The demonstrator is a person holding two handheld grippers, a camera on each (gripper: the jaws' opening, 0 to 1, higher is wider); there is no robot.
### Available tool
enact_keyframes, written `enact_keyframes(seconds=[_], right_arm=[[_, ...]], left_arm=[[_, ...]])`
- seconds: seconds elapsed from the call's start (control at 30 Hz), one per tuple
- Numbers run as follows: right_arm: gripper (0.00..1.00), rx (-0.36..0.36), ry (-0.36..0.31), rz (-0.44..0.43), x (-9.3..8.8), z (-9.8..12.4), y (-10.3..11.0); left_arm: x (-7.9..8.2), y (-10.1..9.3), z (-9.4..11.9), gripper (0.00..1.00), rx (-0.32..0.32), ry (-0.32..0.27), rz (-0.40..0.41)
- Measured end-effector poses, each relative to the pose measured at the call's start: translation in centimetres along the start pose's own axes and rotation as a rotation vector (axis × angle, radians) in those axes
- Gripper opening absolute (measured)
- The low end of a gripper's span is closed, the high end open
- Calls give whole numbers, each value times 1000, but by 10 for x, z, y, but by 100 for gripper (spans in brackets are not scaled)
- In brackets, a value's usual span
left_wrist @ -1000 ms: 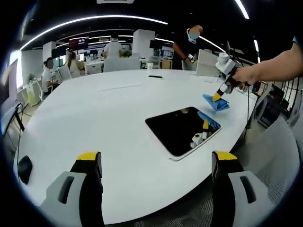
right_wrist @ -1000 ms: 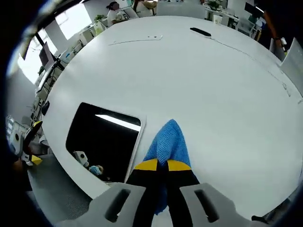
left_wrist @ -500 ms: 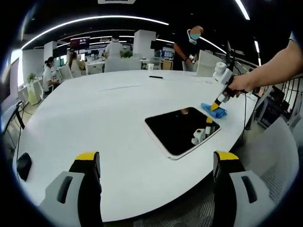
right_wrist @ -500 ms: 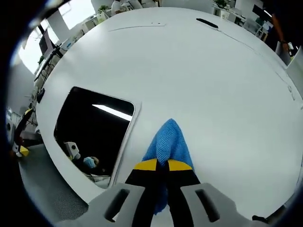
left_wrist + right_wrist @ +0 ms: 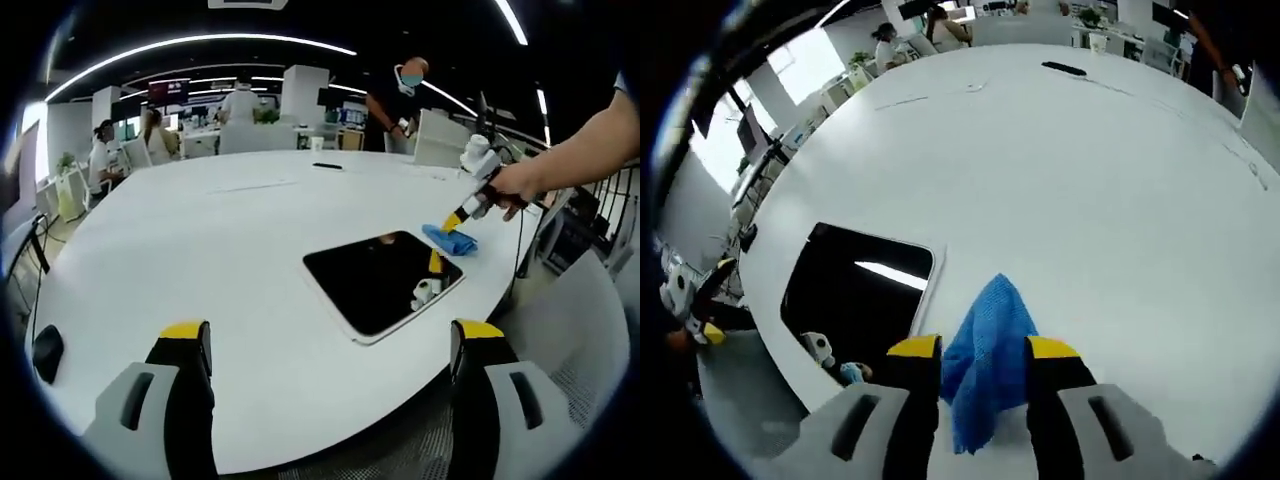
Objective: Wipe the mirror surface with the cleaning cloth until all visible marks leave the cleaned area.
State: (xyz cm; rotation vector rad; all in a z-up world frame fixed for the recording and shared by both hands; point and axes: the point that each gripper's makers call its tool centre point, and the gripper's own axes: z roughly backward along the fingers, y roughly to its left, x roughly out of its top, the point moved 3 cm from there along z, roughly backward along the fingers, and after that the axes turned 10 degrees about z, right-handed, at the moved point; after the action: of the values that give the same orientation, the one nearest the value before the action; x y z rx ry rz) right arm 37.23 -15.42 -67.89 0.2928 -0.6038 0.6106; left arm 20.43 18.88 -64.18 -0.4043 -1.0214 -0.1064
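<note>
A dark rectangular mirror point(image 5: 380, 280) point(image 5: 855, 300) lies flat on the white table point(image 5: 200, 250), near its front edge. The blue cleaning cloth point(image 5: 450, 240) point(image 5: 985, 350) sits crumpled on the table just beside the mirror's edge. My right gripper point(image 5: 983, 350) is open, one jaw on each side of the cloth. In the left gripper view a hand holds the right gripper point(image 5: 465, 212) tip-down over the cloth. My left gripper point(image 5: 332, 335) is open and holds nothing, hanging back off the table's near edge, well short of the mirror.
A slim black object point(image 5: 327, 163) point(image 5: 1065, 68) lies at the table's far side. A dark rounded item point(image 5: 47, 352) rests near the left edge. Several people stand or sit behind the table. Wide bare tabletop spreads beyond the mirror.
My right gripper's jaws, shut on the blue cloth before, have opened around it. The cloth has moved slightly closer to the mirror. The left gripper stays where it was.
</note>
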Motion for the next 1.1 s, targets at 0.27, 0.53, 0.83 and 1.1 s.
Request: enact_keyframes(seconds=[0.27, 0.53, 0.83, 1.1], right_arm=[[83, -45, -218, 119, -7, 46, 2], [94, -95, -325, 208, -37, 74, 0], [98, -77, -310, 138, -54, 83, -13], [98, -70, -274, 128, -66, 78, -17]], left_arm=[[4, -5, 0, 99, -38, -21, 14], [11, -16, 1, 99, -55, -39, -71], [8, -12, 0, 99, -28, -28, -32], [7, -8, -1, 99, -8, -17, -18]])
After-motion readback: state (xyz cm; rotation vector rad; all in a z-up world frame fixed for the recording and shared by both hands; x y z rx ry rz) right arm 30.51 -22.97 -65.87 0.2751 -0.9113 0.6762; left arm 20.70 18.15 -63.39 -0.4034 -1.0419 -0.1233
